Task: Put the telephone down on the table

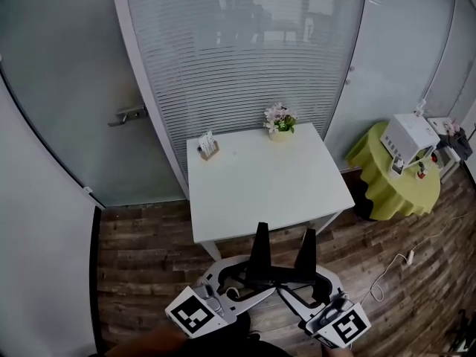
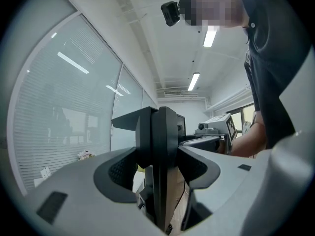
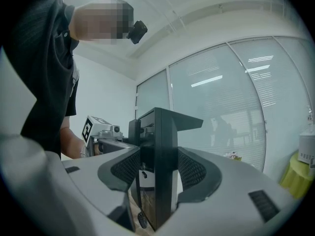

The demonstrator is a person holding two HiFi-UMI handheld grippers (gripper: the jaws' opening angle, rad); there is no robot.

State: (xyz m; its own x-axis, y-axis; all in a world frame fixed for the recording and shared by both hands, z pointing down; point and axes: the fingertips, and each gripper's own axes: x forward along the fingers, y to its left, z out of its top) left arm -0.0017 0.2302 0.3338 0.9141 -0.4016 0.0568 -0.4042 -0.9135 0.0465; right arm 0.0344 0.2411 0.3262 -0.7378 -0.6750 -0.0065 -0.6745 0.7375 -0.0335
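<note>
Two grippers: left gripper (image 1: 262, 233) and right gripper (image 1: 309, 236) sit side by side at the lower centre of the head view, pointing toward the tabletop (image 1: 260, 195).
Jaws: each pair is pressed together with nothing between, as each gripper's own view shows.
Telephone: not held, and none can be made out for certain. The white boxy device (image 1: 409, 140) on the yellow round table (image 1: 383, 192) at the right edge is my best guess.
Handling: probably a rigid, smooth plastic shell, fairly light, with a handset resting loose and a trailing cord. Gripping the body low on opposite sides, one gripper each, and keeping it level should stop the handset sliding off.
Free surface: mostly bare, with a flower pot (image 1: 280, 125) at its upper right and a small card holder (image 1: 208, 149) at its upper left. The middle and near half are open.
Edges: the near edge faces the grippers, so set down well inside it.
Room: the wooden floor (image 1: 149, 244) ahead looks open, but a cable (image 1: 401, 262) lies at lower right. The glass wall (image 1: 238, 50) stands close behind.
</note>
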